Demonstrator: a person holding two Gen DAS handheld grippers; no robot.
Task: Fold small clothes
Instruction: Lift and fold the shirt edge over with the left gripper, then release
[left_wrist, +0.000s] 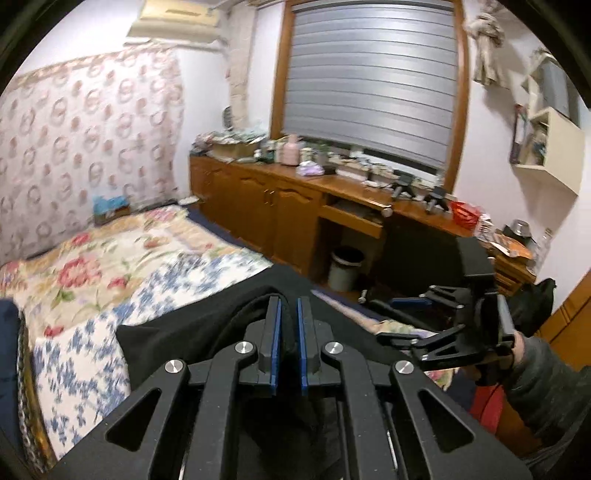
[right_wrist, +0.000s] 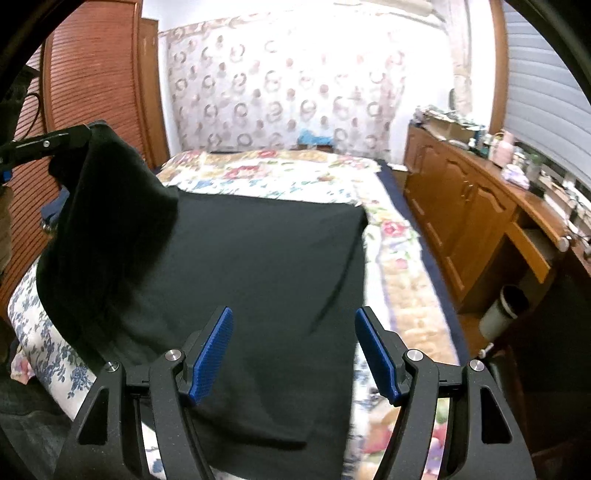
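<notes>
On the floral-quilted bed (right_wrist: 280, 173), a black fabric garment (right_wrist: 258, 266) lies spread flat across the near part of the cover, its left corner lifted clear of the bed. That raised corner is pinched in the left gripper (left_wrist: 289, 325), whose blue-padded fingers (left_wrist: 275, 332) stand nearly together with dark cloth bunched between them. The right gripper (right_wrist: 293, 350) hovers above the garment's near edge on the bed, jaws spread wide apart and holding nothing. Beside the bed, on its right, runs a long wooden cabinet (right_wrist: 461, 206) with a cluttered top.
</notes>
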